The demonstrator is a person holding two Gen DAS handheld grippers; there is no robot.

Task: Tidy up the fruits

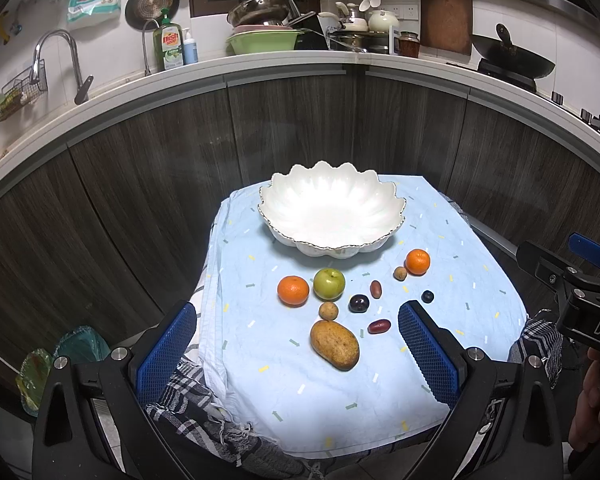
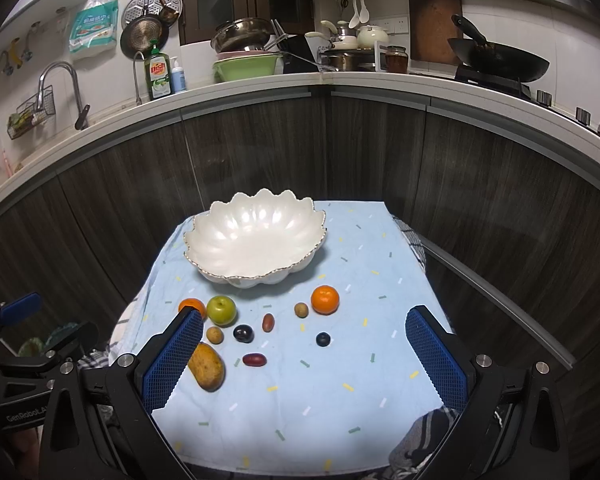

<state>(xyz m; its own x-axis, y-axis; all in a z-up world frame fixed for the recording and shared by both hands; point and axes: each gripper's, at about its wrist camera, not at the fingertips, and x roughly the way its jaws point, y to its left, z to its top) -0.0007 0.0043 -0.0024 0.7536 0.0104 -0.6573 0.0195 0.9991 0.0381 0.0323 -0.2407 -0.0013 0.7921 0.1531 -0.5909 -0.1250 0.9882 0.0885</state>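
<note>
Resting on a pale blue patterned cloth (image 1: 340, 392) over the bench, a white scalloped ceramic bowl (image 1: 332, 210) stands empty behind the scattered fruit: two oranges (image 1: 293, 290), a green apple (image 1: 329, 283), a yellow-brown mango (image 1: 335, 344), a dark plum (image 1: 358, 303) and several small fruits, perhaps dates and longans. Both the left gripper (image 1: 298, 354) and the right gripper (image 2: 306, 362) hang wide open, empty, above the cloth's near edge. Only the right wrist view has a blue pad (image 2: 174, 362) covering part of the mango and the left-hand orange, while the left wrist view shows every fruit clear.
</note>
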